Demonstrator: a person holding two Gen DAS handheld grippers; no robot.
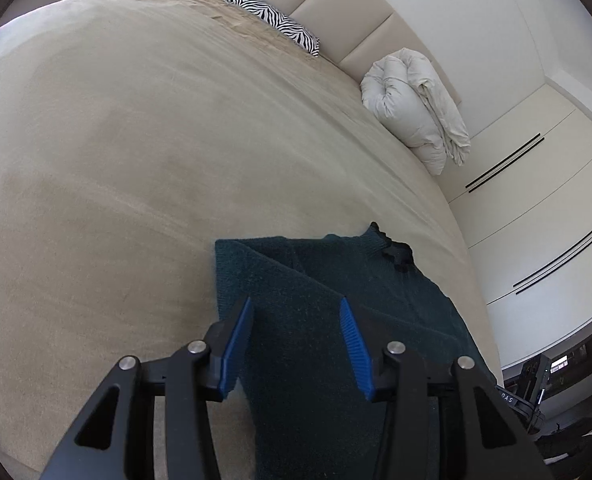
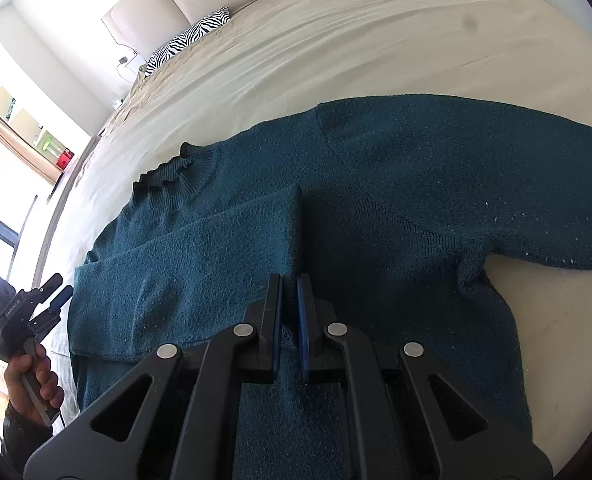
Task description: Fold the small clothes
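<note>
While the teal sweater [image 2: 376,208] lies flat on the bed [image 1: 135,160], one sleeve folded across its body | left gripper [image 1: 296,340]: released, above sweater | right gripper [image 2: 289,312]: clenched, over sweater, grasp unclear

Open bedspread [image 1: 115,160] left of the sweater [image 1: 316,300], rolled duvet [image 1: 416,108] and zebra pillow [image 1: 271,20] far off

Both matte black plastic tongs [image 1: 296,340] [image 2: 289,312] carry ribbed blue pads on their inner faces, round silver screws at the linkage joints behind them, triangular cut-outs further back, and a dark sleeve [image 2: 23,432] covers the left wrist.
</note>
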